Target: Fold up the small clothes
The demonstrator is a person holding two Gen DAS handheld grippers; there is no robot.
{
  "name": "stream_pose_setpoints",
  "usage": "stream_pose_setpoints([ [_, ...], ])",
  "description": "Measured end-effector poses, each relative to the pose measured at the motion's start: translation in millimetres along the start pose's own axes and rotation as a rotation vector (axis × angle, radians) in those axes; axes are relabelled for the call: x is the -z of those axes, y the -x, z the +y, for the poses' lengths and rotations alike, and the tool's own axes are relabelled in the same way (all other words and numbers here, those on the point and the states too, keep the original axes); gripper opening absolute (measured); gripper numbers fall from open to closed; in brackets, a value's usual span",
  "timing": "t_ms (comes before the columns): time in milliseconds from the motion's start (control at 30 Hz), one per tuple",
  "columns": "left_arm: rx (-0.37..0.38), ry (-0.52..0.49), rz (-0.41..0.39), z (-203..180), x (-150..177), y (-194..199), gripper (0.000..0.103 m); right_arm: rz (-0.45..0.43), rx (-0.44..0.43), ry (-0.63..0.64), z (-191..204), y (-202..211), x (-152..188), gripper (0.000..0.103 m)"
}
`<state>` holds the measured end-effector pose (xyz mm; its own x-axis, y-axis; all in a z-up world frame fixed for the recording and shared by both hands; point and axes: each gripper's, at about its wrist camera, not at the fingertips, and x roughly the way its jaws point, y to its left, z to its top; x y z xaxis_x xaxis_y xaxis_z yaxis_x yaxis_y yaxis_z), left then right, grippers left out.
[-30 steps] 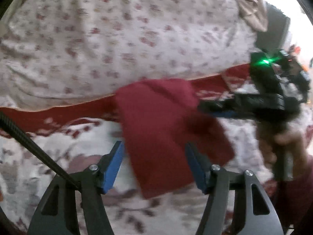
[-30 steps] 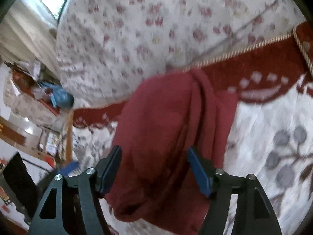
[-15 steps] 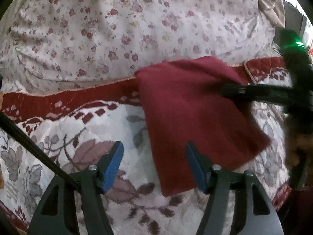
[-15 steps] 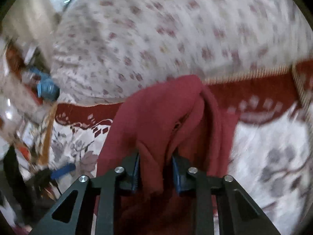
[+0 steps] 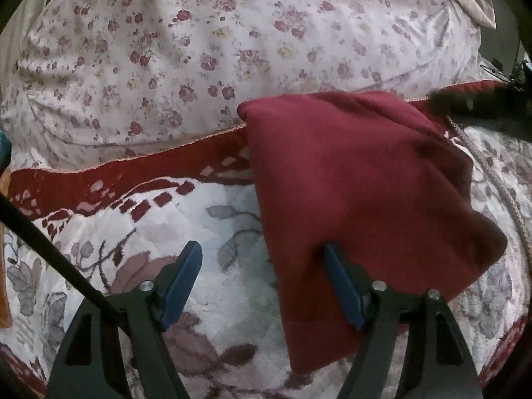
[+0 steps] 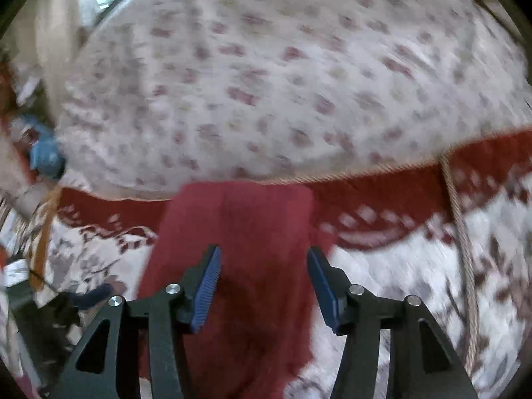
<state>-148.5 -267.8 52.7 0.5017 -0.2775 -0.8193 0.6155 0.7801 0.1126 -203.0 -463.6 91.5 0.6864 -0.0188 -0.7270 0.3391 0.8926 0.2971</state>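
Cloth: a dark red garment (image 5: pixel 349 179), soft knit-like matte fabric, folded into a rough rectangle with a rounded far corner and a straight near edge; it lies on the quilt, its far end reaching the quilt's red border just below the pillow.
Quilt: a padded, stitched cover (image 5: pixel 206 232), pale with grey and mauve leaf shapes, a deep red band with a broken checker pattern along its far edge, and twisted cord piping.
Pillow: a big puffy bolster (image 5: pixel 199 50) in smooth pale fabric printed with small red roses, lying beyond the quilt's far edge.
Left gripper: black frame with blue ribbed pads (image 5: pixel 262 282), jaws wide apart and just been opening further; the cloth's near left edge lies under its right finger, and no pad presses on it.
Right gripper: same build (image 6: pixel 264 286), jaws apart after just opening; the cloth lies flat below and between the pads, unpinched. This view is blurred.
Right gripper in left view: a dark blurred shape (image 5: pixel 482 109) at the cloth's far right corner.
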Motion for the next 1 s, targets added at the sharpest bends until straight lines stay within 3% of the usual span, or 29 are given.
stream_pose_setpoints([
  [133, -0.004, 0.007, -0.006, -1, 1, -1, 0.076, 0.046, 0.014, 0.053, 15, -37, -9, 0.057],
  [267, 0.000, 0.014, -0.012, 0, 1, -2, 0.079, 0.121, 0.091, 0.014, -3, -86, -7, 0.049],
  [367, 0.007, 0.030, -0.013, 2, 1, -3, 0.080, 0.102, 0.078, -0.001, -12, -89, -4, 0.048],
  [533, -0.001, 0.039, -0.010, 2, 2, -3, 0.081, 0.096, 0.109, 0.047, 0, -66, -4, 0.049],
  [733, -0.011, 0.037, -0.011, 0, 3, -3, 0.081, 0.054, 0.036, 0.078, 19, -12, 14, 0.052],
  [1000, -0.021, 0.048, -0.013, -1, 5, -1, 0.081, 0.117, 0.067, 0.197, 34, 8, 60, 0.052],
])
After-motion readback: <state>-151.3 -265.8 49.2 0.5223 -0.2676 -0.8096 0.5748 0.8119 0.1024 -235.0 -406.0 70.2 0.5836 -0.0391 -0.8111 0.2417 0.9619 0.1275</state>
